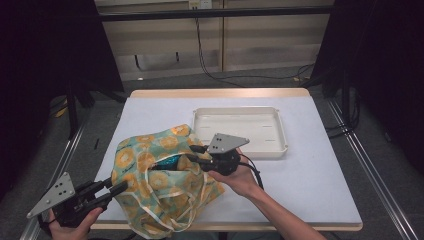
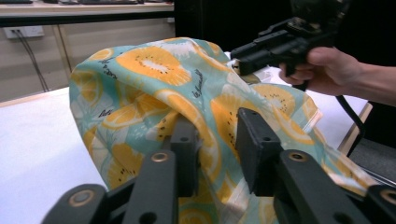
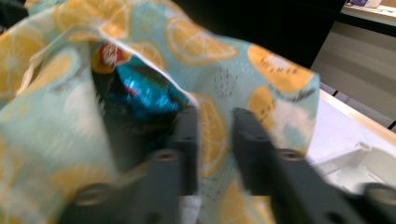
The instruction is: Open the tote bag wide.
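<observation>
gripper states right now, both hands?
Left gripper: closed on a fold of the fruit-print cloth bag.
Right gripper: closed on the bag's cloth by its opening.

- a shallow cream plastic tray [image 1: 280, 146] lies on the white table [image 1: 320, 185], toward its far right
- black cables [image 1: 235, 75] trail over the grey floor beyond the table
- a wall socket [image 2: 23, 31] sits at upper left

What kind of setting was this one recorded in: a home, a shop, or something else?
Most likely a lab or recording studio, not a home. A white-topped table stands between black curtains, loose cables run across the floor behind it, and a wall socket sits on bare panelling.
</observation>
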